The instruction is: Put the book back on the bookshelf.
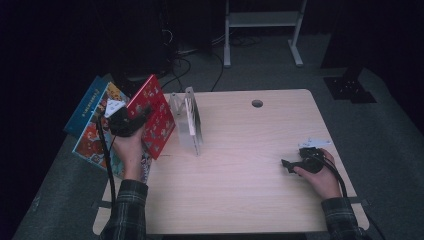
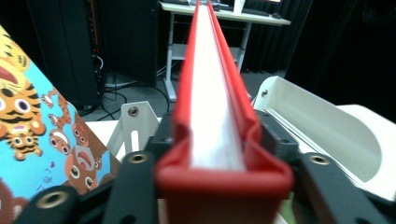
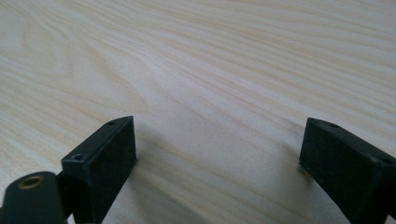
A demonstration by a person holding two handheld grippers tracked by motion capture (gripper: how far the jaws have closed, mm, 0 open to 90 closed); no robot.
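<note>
Between the jaws of the left gripper (image 1: 131,121) stands a red book (image 1: 156,116), held upright on its edge at the table's (image 1: 250,165) left side. From the left gripper view the red book (image 2: 219,140) runs straight away from the camera: white page block, red cover wrapped round it, both pads pressed against its sides. Its cover carries small white and coloured pictures; any writing is too small to read. Just left of that gripper lies a picture book (image 1: 92,125) with cartoon tigers (image 2: 18,121). Right of it stands a white book rack (image 1: 187,122). Well apart, the right gripper (image 1: 290,165) rests low over bare wood, jaws wide apart, nothing between them.
</note>
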